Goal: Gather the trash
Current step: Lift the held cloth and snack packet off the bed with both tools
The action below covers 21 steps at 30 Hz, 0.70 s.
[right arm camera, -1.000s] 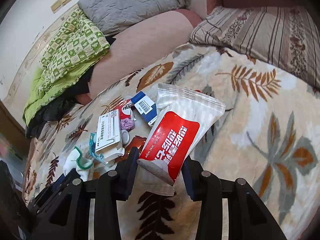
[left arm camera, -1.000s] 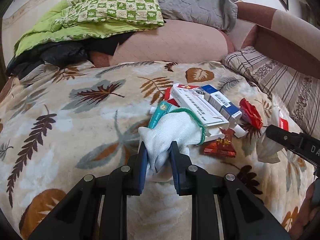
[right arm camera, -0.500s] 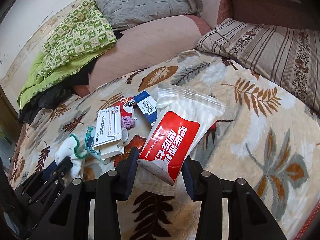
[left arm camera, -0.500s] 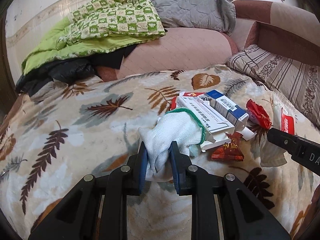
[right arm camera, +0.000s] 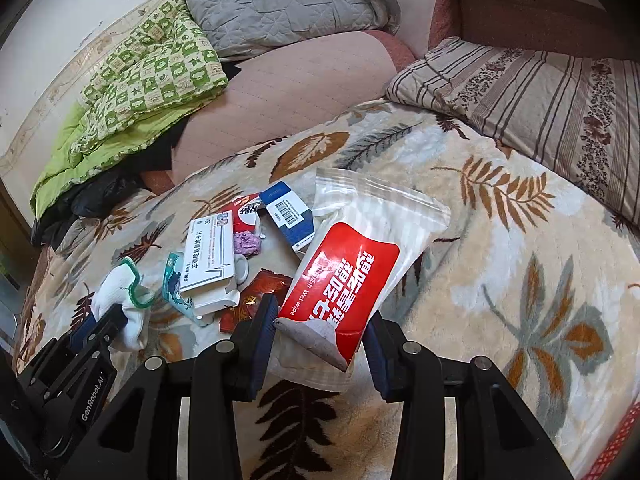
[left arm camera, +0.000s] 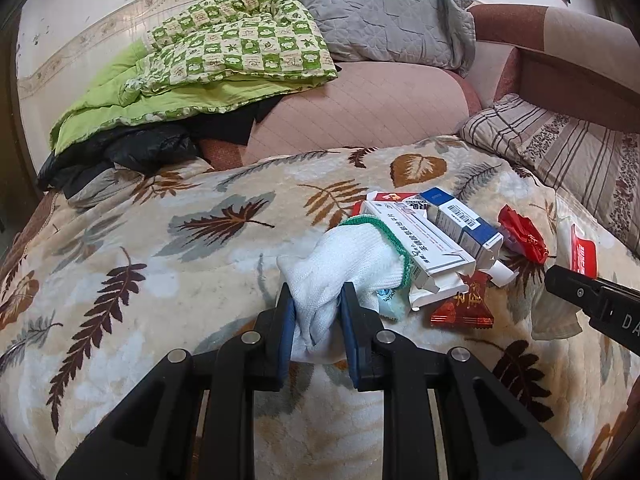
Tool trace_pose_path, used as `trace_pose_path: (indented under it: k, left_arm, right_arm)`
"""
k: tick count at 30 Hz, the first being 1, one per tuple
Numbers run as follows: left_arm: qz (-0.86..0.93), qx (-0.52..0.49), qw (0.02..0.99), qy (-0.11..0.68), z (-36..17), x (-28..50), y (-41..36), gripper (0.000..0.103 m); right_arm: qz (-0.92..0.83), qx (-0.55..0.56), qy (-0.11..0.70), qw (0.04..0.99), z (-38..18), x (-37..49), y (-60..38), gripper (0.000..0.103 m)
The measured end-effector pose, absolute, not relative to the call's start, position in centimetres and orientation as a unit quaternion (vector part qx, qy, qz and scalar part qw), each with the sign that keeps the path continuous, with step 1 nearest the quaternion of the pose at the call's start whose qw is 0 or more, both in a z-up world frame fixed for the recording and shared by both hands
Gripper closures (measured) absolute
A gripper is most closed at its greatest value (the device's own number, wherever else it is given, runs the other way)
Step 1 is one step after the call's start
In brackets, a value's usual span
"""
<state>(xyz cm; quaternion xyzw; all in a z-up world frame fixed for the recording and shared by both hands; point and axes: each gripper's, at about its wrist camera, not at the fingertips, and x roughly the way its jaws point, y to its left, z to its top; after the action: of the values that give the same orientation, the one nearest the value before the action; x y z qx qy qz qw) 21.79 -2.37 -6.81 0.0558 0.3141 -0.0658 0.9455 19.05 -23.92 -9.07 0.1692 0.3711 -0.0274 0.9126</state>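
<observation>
Left wrist view: left tongs [left arm camera: 316, 312] clenched on a white glove [left arm camera: 344, 256], pinched at its finger end, green cuff pointing away and to the right, long axis running forward from the jaws. Just beyond the cuff, heaped on the leaf-print blanket [left arm camera: 160, 264]: a white box [left arm camera: 416, 240] lying slantwise, a blue-and-white box [left arm camera: 460, 220] beside it, a red sachet [left arm camera: 464, 304] below them, a crumpled red wrapper [left arm camera: 524, 232] further right. Right wrist view: right tongs [right arm camera: 320, 328] clenched on a wet-wipe pack [right arm camera: 352, 272], gripped across its lower end, long axis slanting up and to the right from the jaws, lifted above the blanket. Beyond it and to the left, the same heap, nearer the left tongs than the right. Further back, a striped pillow [right arm camera: 540, 100], a green checked quilt [right arm camera: 152, 68], a grey quilt [right arm camera: 288, 4]. No bin or bag in either view; both tongs full, so probably a carry and drop needed first, then the heap taken from the left side, straight ahead of those tongs.
</observation>
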Motion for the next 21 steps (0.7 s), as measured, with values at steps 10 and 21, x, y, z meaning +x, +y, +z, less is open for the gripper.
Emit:
trace_pose_path:
  k: [10,21]
  left_arm:
    - [-0.066,0.054,0.945,0.314,-6.82,21.81,-2.25,0.082]
    - [-0.073,0.038,0.944,0.320,-6.98,21.81,-2.27,0.082]
  right_arm:
    - [-0.027,0.163,0.372,0.913,-9.13,19.14,-23.63,0.059]
    - [-0.027,0.162,0.374,0.913,-9.14,19.13,-23.53,0.059]
